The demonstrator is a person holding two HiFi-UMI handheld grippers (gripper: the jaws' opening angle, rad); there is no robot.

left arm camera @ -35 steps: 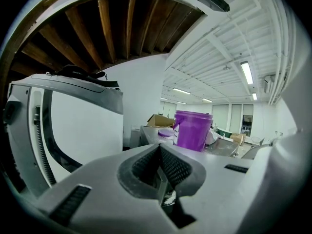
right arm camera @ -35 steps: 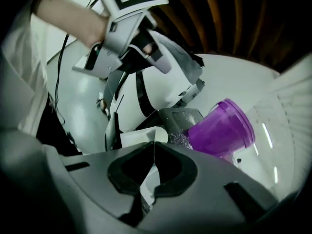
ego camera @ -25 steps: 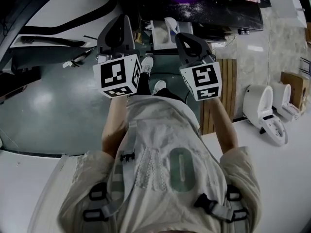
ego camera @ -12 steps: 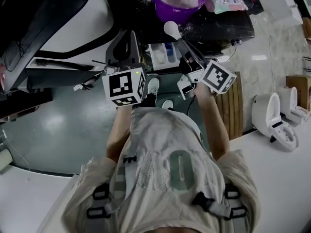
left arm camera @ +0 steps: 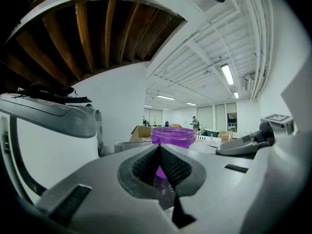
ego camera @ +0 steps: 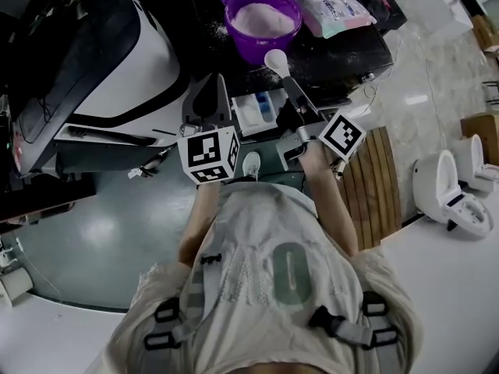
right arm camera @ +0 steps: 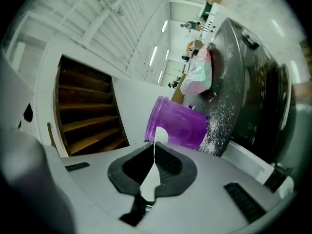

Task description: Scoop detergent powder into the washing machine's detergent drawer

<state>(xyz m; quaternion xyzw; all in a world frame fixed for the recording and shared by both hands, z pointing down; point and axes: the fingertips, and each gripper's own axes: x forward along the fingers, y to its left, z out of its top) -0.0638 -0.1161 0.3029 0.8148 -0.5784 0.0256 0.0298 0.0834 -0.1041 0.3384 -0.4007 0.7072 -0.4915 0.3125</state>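
Observation:
A purple bowl [ego camera: 261,14] of white powder stands on the black countertop [ego camera: 343,49], with powder spilled round it. My right gripper [ego camera: 291,86] is shut on the handle of a white spoon [ego camera: 275,59], whose head hangs just short of the bowl's near rim. In the right gripper view the spoon [right arm camera: 159,136] points at the purple bowl [right arm camera: 179,125] from between the jaws of the right gripper [right arm camera: 154,152]. The white detergent drawer [ego camera: 257,109] stands pulled out below. My left gripper [ego camera: 210,84] is shut on nothing, left of the drawer. The left gripper [left arm camera: 159,148] faces the bowl [left arm camera: 173,136].
The white and black washing machine [ego camera: 117,61] fills the left. A pastel packet [ego camera: 331,8] lies right of the bowl. A wooden slatted mat [ego camera: 380,179] and white toilets [ego camera: 452,197] are on the floor at right. My shoes [ego camera: 251,164] stand below the drawer.
My right gripper has turned and carried the spoon up from the drawer toward the purple bowl. The head view has shifted so that the bowl and countertop now show in full.

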